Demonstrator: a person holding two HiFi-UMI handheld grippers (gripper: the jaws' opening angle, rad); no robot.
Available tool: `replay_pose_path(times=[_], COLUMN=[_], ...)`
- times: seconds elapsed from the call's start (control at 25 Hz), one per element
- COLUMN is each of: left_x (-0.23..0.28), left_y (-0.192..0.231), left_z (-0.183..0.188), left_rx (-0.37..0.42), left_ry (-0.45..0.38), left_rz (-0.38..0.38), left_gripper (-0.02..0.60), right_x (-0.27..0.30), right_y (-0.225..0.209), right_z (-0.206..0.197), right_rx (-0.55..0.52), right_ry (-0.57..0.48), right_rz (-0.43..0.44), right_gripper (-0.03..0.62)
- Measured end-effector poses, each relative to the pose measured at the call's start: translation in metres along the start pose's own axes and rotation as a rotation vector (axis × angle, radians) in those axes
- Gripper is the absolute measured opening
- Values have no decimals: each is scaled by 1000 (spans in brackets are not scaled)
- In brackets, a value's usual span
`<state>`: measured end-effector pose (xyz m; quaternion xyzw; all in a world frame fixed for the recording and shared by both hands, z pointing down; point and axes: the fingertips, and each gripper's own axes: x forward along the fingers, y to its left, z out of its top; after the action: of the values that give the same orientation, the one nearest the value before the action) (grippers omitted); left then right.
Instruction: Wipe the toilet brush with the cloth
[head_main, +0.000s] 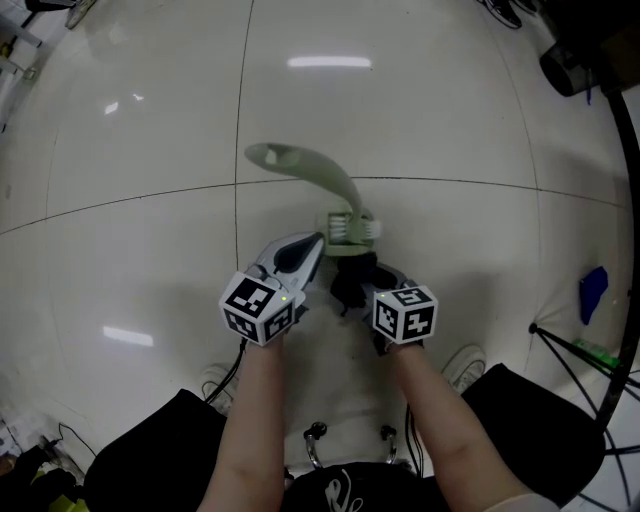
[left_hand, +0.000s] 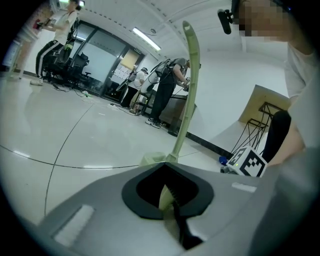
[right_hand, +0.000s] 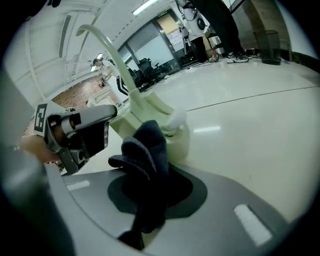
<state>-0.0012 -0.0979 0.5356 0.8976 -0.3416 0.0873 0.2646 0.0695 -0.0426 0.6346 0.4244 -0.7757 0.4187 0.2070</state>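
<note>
Wiping appears barely begun: left gripper (left_hand: 169, 202) clamps the pale green plastic toilet brush (head_main: 345, 205) on the white floor (head_main: 150, 150); right gripper (right_hand: 150, 200) pinches the dark cloth (right_hand: 145, 145) beside its near base (right_hand: 179, 139); handle (head_main: 322, 172) judged not yet wiped.

We look steeply down at a pale tiled floor (head_main: 420, 130) crossed by thin dark joints. Our left gripper (head_main: 312, 248) reaches forward from our bare forearm, its marker cube (head_main: 260, 306) facing up, and its tip meets the pale green toilet brush (head_main: 335, 190) near the bristled head. The brush's curved handle sweeps away up and to the left. Just right of it, our right gripper (head_main: 372, 288) carries a dark cloth (head_main: 350, 282) bunched at its front, touching the brush head from below. A blue object (head_main: 593, 292) lies well apart at the right, near black stand legs (head_main: 585, 350).
</note>
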Motion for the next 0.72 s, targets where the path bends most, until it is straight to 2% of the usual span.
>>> replay_pose_path(times=[0.12, 0.2, 0.28, 0.4, 0.48, 0.6, 0.72], left_x=[-2, -2, 1, 3, 6, 13, 19], left_y=[0, -3, -4, -1, 1, -3, -8], left_z=[-2, -1, 5, 14, 15, 13, 10], left_rx=[-24, -9, -10, -85, -93, -42, -28], left_ry=[36, 60, 40, -18, -17, 27, 34], left_rz=[12, 16, 13, 14, 19, 4, -22], left_gripper=[6, 6, 6, 6, 6, 6, 6], right_x=[-12, -21, -30, -35, -32, -15, 7], right_y=[-26, -45, -65, -88, -94, -77, -59], right_z=[-1, 7, 17, 35, 53, 78, 74], right_rx=[12, 14, 58, 128, 133, 86, 1], right_ry=[4, 0, -13, -49, -79, -69, 72], right_rz=[-30, -44, -45, -50, -43, 66, 168], right_gripper=[61, 61, 61, 61, 61, 61, 63])
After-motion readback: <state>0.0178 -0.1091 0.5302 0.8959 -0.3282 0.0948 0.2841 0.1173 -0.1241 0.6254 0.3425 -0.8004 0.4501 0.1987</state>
